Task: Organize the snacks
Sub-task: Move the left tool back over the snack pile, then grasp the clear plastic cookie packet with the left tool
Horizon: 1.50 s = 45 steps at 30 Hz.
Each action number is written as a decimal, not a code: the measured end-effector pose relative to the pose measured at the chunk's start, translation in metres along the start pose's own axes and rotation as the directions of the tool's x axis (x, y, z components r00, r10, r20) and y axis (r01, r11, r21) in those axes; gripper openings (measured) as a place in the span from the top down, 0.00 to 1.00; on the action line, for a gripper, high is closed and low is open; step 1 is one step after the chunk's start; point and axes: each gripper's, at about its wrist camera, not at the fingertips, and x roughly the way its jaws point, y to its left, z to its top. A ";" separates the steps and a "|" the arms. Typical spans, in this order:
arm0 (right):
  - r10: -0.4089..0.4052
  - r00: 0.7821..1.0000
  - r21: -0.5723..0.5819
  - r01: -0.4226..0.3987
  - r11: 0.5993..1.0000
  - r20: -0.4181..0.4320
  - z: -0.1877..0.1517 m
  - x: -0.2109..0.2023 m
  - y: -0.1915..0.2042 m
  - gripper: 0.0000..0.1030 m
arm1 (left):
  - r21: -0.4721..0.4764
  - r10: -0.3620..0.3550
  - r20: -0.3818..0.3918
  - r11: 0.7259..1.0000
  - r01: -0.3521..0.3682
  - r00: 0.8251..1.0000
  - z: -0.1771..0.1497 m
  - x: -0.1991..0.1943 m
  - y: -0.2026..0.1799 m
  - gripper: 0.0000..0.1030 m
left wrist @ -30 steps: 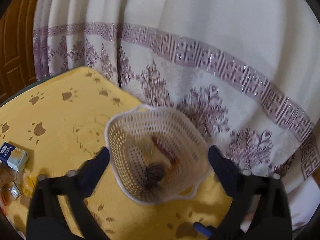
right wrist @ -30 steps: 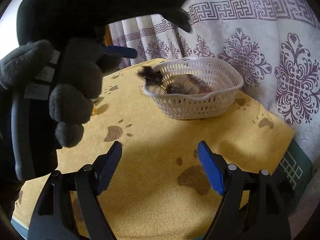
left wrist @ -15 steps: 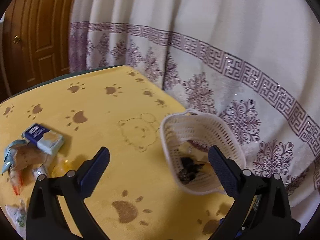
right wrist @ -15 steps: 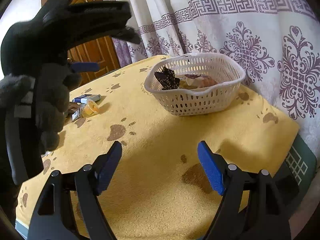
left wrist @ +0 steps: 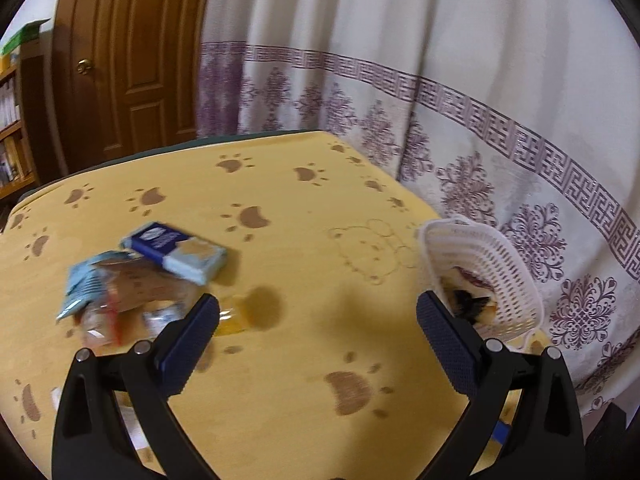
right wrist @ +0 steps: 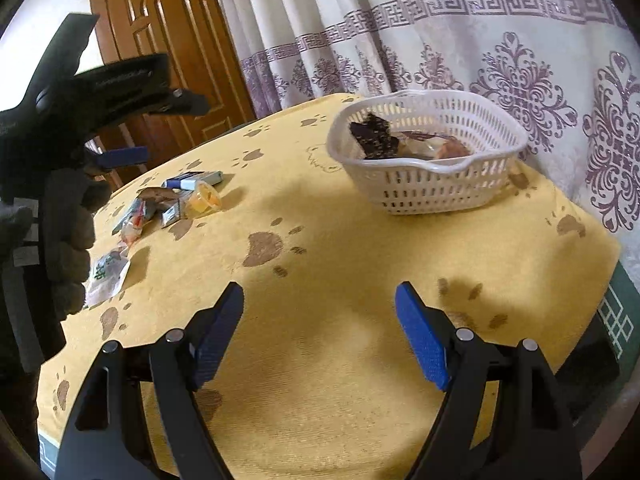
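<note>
A white lattice basket [left wrist: 510,276] [right wrist: 432,192] stands at the table's curtain side, with a dark wrapper [right wrist: 374,140] and other snacks inside. A loose snack pile lies further left: a blue-and-white box [left wrist: 176,252] [right wrist: 196,179], a light blue packet [left wrist: 84,284], an orange jelly cup [right wrist: 206,198] and a white-green packet [right wrist: 106,276]. My left gripper [left wrist: 316,312] hangs open over the cloth between pile and basket, nothing between its pads. My right gripper [right wrist: 320,296] stands open and empty over the near part of the cloth.
A yellow cloth with brown paw prints [left wrist: 304,208] covers the table. A white and purple curtain [left wrist: 440,80] hangs close behind the basket. A brown door [left wrist: 132,60] and a bookshelf [left wrist: 12,120] stand beyond. A gloved hand [right wrist: 64,240] fills the right wrist view's left edge.
My left gripper has swung left, away from over the basket and toward the snack pile; the basket now sits at its right edge. The right gripper has stayed put.
</note>
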 end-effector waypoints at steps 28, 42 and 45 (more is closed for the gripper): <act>0.043 0.997 -0.062 -0.048 0.997 -0.071 -0.007 0.014 0.050 0.22 | -0.280 0.230 -0.058 0.930 -0.237 0.972 -0.039 -0.035 0.193 0.05; 0.036 0.995 -0.067 -0.042 0.997 -0.091 -0.008 0.022 0.050 0.22 | -0.268 0.160 -0.157 0.943 -0.198 0.974 -0.030 0.024 0.187 0.05; 0.036 0.995 -0.067 -0.043 0.997 -0.096 -0.009 0.024 0.051 0.22 | -0.270 0.164 -0.193 0.939 -0.213 0.967 -0.030 0.038 0.188 0.11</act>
